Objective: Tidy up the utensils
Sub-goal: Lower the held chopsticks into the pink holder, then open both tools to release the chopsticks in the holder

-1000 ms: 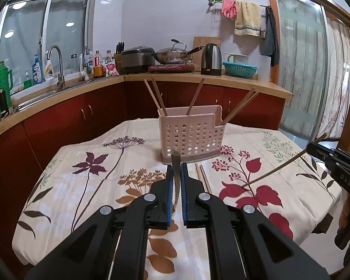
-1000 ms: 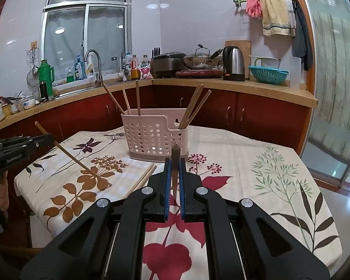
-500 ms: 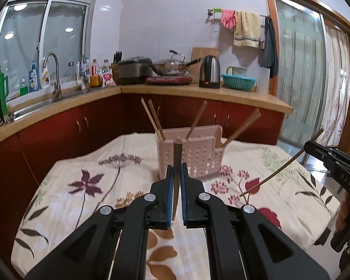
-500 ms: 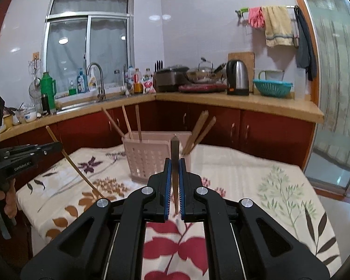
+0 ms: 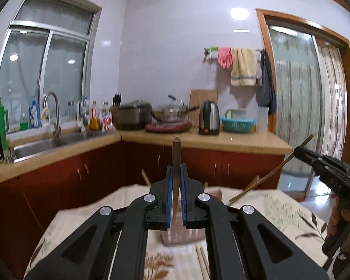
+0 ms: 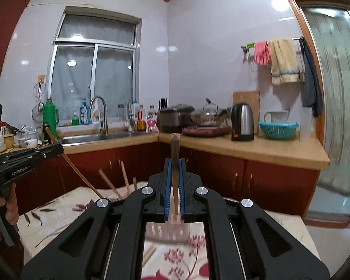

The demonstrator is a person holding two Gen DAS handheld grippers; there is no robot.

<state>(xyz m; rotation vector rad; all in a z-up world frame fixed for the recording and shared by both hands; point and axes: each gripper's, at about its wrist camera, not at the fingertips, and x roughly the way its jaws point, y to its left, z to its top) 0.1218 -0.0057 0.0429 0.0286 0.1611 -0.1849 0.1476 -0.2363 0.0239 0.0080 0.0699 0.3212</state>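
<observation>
My left gripper (image 5: 175,175) is shut on a wooden chopstick (image 5: 176,154) that stands upright between its blue pads. My right gripper (image 6: 174,170) is shut on another chopstick (image 6: 175,154), also upright. Both grippers hover above the pink perforated utensil basket (image 5: 182,235), seen under the fingers in the right wrist view too (image 6: 168,232). Several chopsticks (image 6: 109,183) lean in the basket. Each gripper shows in the other's view: the right one (image 5: 324,165) with its slanted chopstick (image 5: 268,177), the left one (image 6: 28,158) likewise.
Loose chopsticks (image 5: 203,259) lie on the floral tablecloth (image 5: 280,212) in front of the basket, also in the right wrist view (image 6: 149,252). Behind stand red cabinets, a counter with a kettle (image 5: 208,121), a cooker, a blue basket and a sink (image 5: 46,142).
Both grippers have risen and tilted up with their chopsticks. The basket has dropped low in both views, mostly hidden under the fingers, and the kitchen wall fills the frames.
</observation>
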